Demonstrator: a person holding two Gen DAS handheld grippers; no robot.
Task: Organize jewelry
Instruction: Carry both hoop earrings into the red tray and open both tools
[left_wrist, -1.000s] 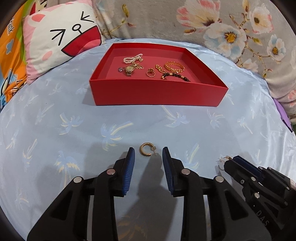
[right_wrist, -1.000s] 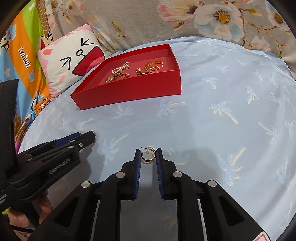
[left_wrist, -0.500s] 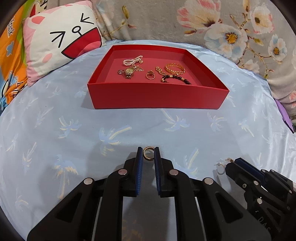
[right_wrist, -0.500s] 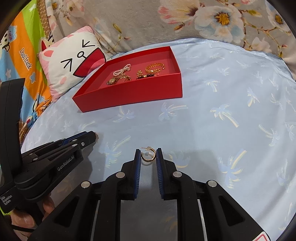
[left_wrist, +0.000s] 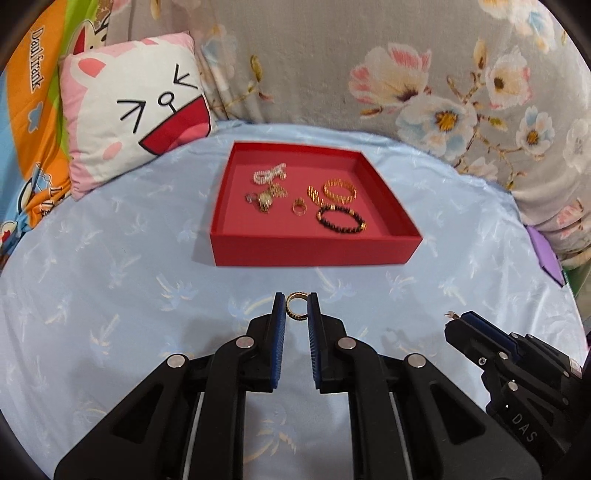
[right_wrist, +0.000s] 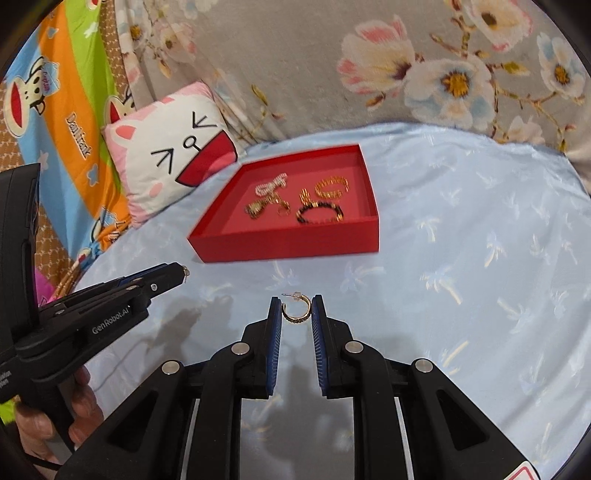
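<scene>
My left gripper (left_wrist: 296, 306) is shut on a gold hoop earring (left_wrist: 296, 305) and holds it above the blue sheet, in front of the red tray (left_wrist: 314, 254). My right gripper (right_wrist: 296, 309) is shut on a second gold hoop earring (right_wrist: 296, 309), also raised above the sheet. The red tray (right_wrist: 288, 249) holds a pearl bracelet (left_wrist: 269, 173), a gold watch (left_wrist: 266, 199), a ring (left_wrist: 299, 206), a gold bangle (left_wrist: 340, 189) and a black bead bracelet (left_wrist: 341, 218). The right gripper shows at the lower right of the left wrist view (left_wrist: 458, 321), the left gripper at the left of the right wrist view (right_wrist: 177, 275).
A white and pink cartoon pillow (left_wrist: 136, 110) leans behind the tray's left corner. A floral grey blanket (left_wrist: 406, 74) rises along the back. A colourful cartoon cloth (right_wrist: 55, 92) lies at the left. The blue palm-print sheet (left_wrist: 110, 277) covers the bed.
My left gripper closed on the earring that lay on the sheet and lifted it. Both grippers rose with their earrings, so the tray now shows more from above.
</scene>
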